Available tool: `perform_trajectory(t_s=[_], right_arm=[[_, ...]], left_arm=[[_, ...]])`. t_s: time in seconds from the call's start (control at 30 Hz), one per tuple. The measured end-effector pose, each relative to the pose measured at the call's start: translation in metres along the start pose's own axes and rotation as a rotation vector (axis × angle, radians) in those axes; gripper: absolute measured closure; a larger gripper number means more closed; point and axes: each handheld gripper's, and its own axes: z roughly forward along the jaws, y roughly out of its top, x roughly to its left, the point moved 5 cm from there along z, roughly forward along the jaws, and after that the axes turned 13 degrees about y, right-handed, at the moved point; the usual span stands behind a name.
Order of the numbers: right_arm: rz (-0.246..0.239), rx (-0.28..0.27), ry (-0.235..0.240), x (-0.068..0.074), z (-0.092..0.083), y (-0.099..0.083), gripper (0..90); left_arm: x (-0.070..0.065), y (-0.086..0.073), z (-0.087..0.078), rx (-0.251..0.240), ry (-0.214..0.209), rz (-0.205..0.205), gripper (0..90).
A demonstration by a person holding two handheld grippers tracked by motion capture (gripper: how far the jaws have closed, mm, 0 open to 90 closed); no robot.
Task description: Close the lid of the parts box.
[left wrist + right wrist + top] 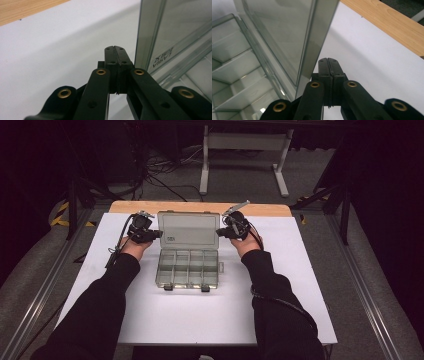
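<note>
A: What is being seen at the left side of the white worktop point(165, 320)?

B: The left gripper point(159, 234) is being held level near the far left corner, its tips being pointed at the left edge of the raised lid point(188, 230). Its jaws are being kept pressed fully together, with nothing being gripped between them. In the left gripper view the closed gripper point(115, 47) is being shown just beside the lid's edge point(147, 35); whether it is being touched cannot be told.

A: And the middle?

B: The clear plastic organiser box point(187, 268) is being left open at the centre of the worktop, nearer the far edge. Its lid is being stood upright behind the divided tray.

A: And the right?

B: The right gripper point(218, 233) is being held level at the lid's right edge, jaws likewise being kept shut on nothing. In the right gripper view its tips point(328, 60) are being shown just beside the lid's edge point(317, 42), with the tray compartments point(234, 72) lying beyond.
</note>
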Motion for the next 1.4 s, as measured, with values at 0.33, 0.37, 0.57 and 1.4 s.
perform_trajectory(t_s=[0.33,0.37,0.57,1.4], right_arm=[[-0.067,0.001,0.029,0.022,-0.02,-0.001,90.0],[-0.069,0.003,0.029,0.023,-0.022,-0.001,89.9],[-0.094,0.026,0.039,0.034,-0.034,-0.001,90.0],[-0.15,0.144,0.142,0.07,-0.046,-0.008,90.0]], left_arm=[[-0.005,0.002,-0.023,-0.05,-0.027,0.048,89.6],[-0.006,0.001,-0.025,-0.04,-0.03,0.045,89.6],[-0.005,0.001,-0.037,-0.036,-0.038,0.053,89.6],[-0.025,-0.02,-0.072,0.045,-0.105,0.261,89.6]])
